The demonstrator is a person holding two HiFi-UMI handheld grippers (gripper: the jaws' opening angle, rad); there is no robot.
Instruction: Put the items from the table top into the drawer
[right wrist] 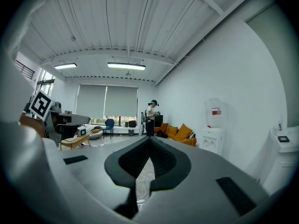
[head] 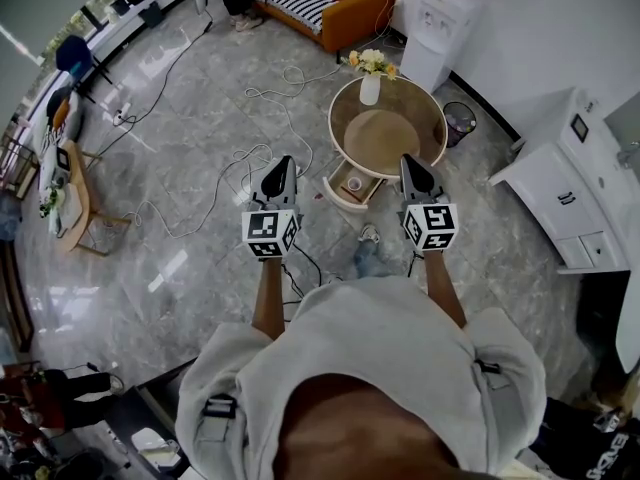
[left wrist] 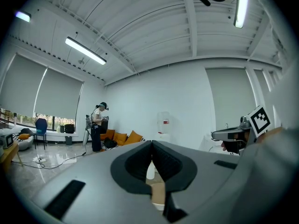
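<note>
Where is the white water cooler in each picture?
Head view: water cooler at the top, right of centre.
Left gripper view: near the centre.
Right gripper view: right of centre.
Shared landmark: the orange sofa just left of it.

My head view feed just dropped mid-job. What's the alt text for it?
A person in a grey top holds the left gripper and right gripper out level, both shut and empty, toward a round table bearing a vase of flowers; its drawer stands open.
</note>
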